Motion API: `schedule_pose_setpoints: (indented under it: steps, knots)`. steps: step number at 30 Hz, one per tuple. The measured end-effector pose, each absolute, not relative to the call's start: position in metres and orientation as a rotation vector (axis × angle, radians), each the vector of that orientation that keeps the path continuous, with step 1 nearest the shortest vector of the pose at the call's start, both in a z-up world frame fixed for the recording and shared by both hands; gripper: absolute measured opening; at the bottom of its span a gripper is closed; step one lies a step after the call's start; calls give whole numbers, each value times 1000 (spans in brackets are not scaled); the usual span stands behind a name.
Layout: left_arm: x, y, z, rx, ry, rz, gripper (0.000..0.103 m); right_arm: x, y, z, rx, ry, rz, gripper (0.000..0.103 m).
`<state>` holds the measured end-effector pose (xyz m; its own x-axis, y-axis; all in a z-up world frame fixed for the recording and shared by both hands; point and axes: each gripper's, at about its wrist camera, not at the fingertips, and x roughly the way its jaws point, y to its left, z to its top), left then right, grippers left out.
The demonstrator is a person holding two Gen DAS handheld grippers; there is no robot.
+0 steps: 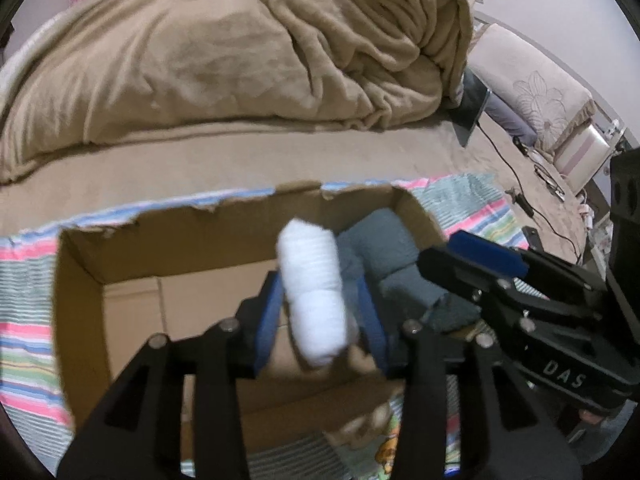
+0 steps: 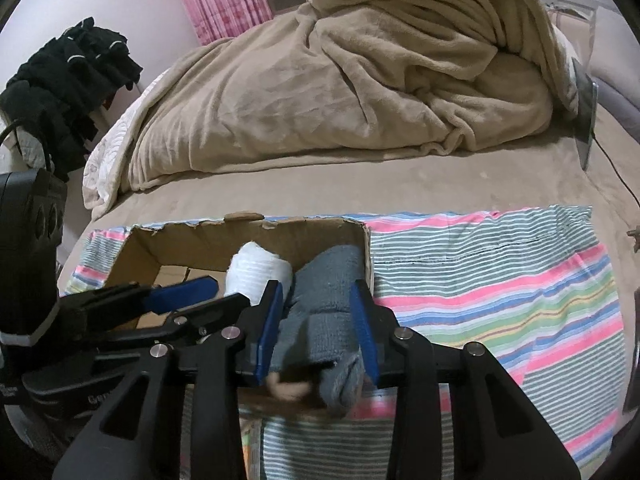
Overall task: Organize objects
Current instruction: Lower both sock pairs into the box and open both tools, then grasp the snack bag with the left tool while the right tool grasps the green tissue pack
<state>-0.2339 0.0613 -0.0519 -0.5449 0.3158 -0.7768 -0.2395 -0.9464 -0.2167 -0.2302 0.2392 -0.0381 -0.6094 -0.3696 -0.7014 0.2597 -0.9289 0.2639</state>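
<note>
An open cardboard box point(image 1: 180, 240) point(image 2: 192, 240) sits on a striped cloth on the bed. My left gripper point(image 1: 320, 316) point(image 2: 212, 296) hangs over the box. A white rolled sock point(image 1: 316, 288) point(image 2: 256, 268) stands between its blue pads, leaning on the left pad with a gap at the right one. My right gripper point(image 2: 316, 320) point(image 1: 444, 252) is over the box's right end. Its pads sit against both sides of a grey rolled sock point(image 2: 320, 308). Grey rolled fabric point(image 1: 384, 248) fills the box's right corner.
The striped cloth point(image 2: 500, 288) spreads to the right of the box. A heaped beige blanket point(image 2: 380, 72) covers the far bed. A tablet with a black cable point(image 1: 474, 108) leans at the right, near pillows. Black clothes point(image 2: 68, 80) hang at the left.
</note>
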Motion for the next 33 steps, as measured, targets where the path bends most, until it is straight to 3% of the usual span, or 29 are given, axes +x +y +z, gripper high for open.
schedule_pose_setpoints:
  steps: [2, 4, 6, 16, 20, 22, 33]
  knots:
    - [-228, 58, -44, -1268, -116, 2544, 59, -224, 241, -33, 1135, -186, -2546, 54]
    - [-219, 51, -37, -1248, -139, 2554, 63, -218, 245, -27, 1117, -197, -2559, 68]
    - [-209, 46, -31, -1235, -143, 2570, 68, -213, 248, -24, 1110, -203, -2565, 72]
    - [-154, 22, 0, -1161, -186, 2638, 69, -182, 250, -6, 1074, -171, -2569, 73]
    - [-132, 14, 8, -1137, -184, 2659, 78, -169, 248, -1, 1063, -163, -2563, 75]
    - [-123, 9, 8, -1136, -204, 2667, 79, -163, 246, 2, 1059, -157, -2560, 80]
    - [-77, -13, -12, -1235, -288, 2693, 79, -130, 242, 3, 1056, -111, -2534, 80]
